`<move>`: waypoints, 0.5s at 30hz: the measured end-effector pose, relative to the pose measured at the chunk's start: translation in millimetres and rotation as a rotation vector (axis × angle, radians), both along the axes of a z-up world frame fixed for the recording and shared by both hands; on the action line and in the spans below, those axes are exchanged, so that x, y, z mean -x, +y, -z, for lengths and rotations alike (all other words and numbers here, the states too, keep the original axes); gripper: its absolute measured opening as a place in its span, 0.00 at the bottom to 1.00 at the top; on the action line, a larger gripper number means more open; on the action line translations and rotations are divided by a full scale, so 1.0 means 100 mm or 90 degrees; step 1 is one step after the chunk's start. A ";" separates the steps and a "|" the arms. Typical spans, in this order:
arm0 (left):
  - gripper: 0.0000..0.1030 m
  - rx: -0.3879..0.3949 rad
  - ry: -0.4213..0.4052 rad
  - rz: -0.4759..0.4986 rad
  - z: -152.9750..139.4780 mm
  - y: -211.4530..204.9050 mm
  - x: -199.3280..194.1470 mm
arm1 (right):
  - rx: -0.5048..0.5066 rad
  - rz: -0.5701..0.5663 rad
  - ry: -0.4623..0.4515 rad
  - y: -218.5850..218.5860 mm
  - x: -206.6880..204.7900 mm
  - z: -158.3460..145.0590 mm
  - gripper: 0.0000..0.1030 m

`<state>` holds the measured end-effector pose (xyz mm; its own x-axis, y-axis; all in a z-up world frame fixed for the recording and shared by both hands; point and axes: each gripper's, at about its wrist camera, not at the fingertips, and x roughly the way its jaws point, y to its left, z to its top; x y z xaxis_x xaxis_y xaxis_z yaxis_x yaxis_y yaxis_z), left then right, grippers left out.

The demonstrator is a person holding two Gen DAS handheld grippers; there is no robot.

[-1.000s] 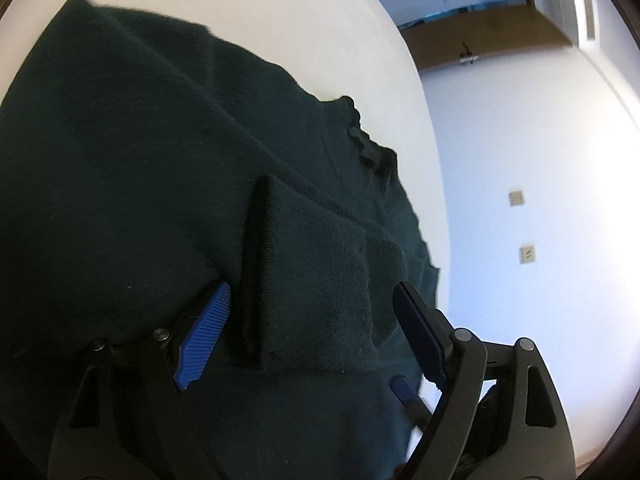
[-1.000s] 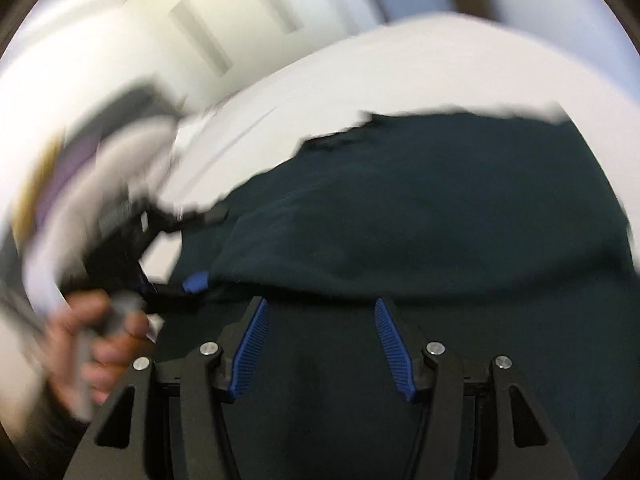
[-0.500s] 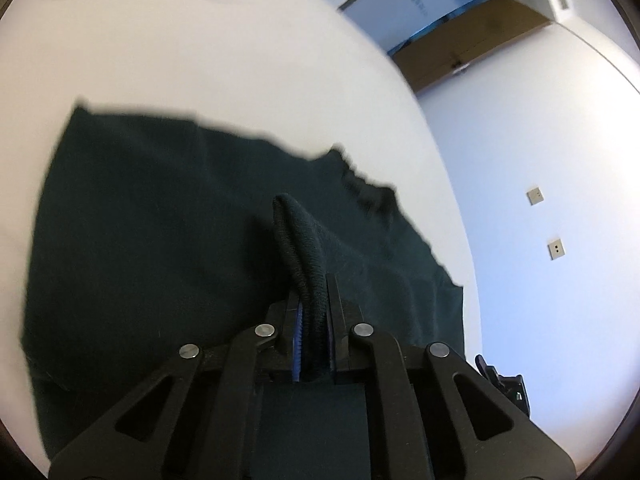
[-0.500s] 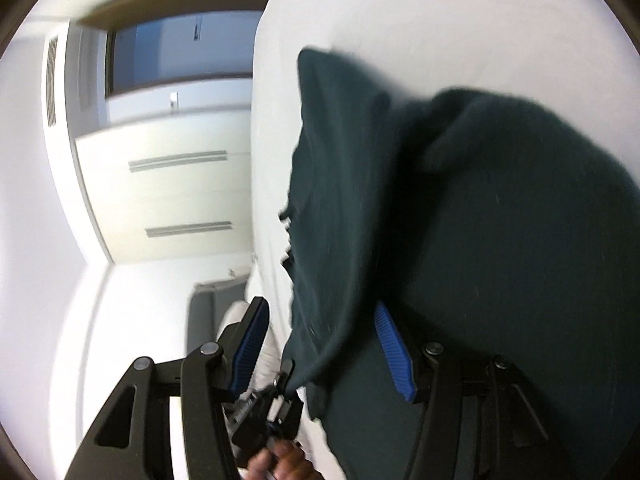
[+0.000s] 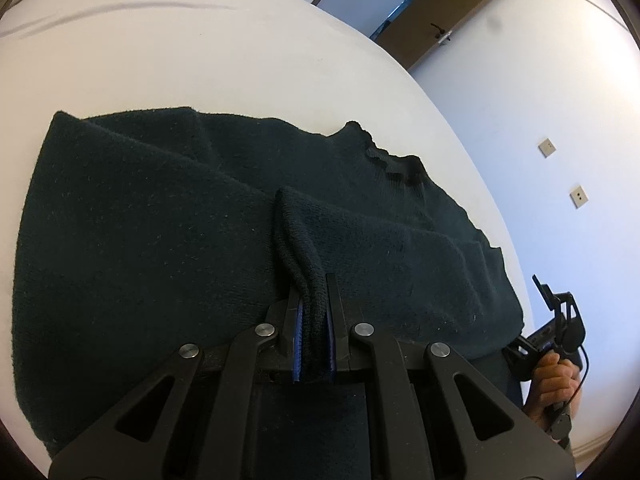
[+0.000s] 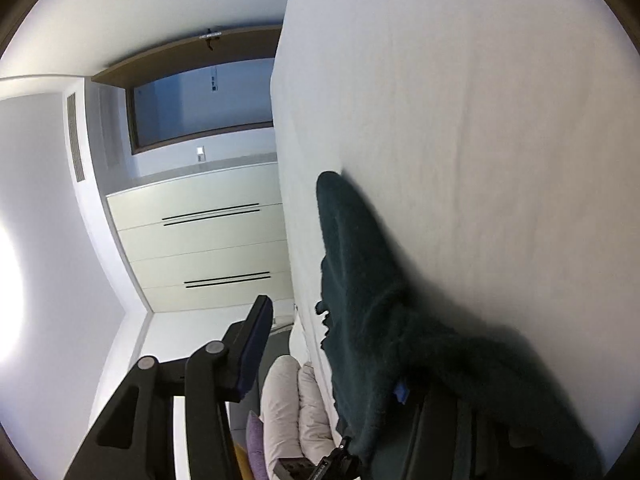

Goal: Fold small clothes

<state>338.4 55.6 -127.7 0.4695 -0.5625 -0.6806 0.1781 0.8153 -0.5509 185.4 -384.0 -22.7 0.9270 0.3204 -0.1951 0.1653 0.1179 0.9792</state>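
A dark green knitted sweater (image 5: pixel 160 240) lies spread on the white bed (image 5: pixel 200 60), its collar (image 5: pixel 396 164) toward the far right. My left gripper (image 5: pixel 314 320) is shut on a raised fold of its sleeve, pinched between the blue pads. In the right wrist view the scene is rolled sideways. There the sweater (image 6: pixel 360 280) hangs over one side of my right gripper (image 6: pixel 328 360). One finger (image 6: pixel 252 352) stands free in the air. The other is buried under the knit, with only a bit of blue pad (image 6: pixel 401 392) showing. Its jaws are closing with the sweater's edge between them, unpressed.
A hand (image 5: pixel 554 376) holding the right gripper shows at the bed's right edge. Pillows (image 6: pixel 288 400) lie at the bed's end. Beyond the bed are a white wardrobe (image 6: pixel 200 248), a brown door (image 5: pixel 440 12) and a wall with sockets (image 5: pixel 579 197).
The left gripper shut on the sleeve fold and lifted it slightly. The right gripper rolled onto its side and moved to the sweater's edge, which now drapes over one finger.
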 end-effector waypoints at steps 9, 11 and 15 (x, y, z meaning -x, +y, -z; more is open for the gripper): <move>0.11 -0.026 -0.003 0.011 -0.04 0.05 0.21 | 0.007 -0.007 0.004 0.07 0.00 0.04 0.36; 0.11 -0.030 0.003 0.021 -0.04 0.03 0.20 | 0.002 -0.011 0.018 0.07 0.02 0.03 0.37; 0.12 -0.039 0.029 0.048 -0.07 0.09 0.21 | 0.021 -0.012 0.042 0.12 0.23 -0.05 0.49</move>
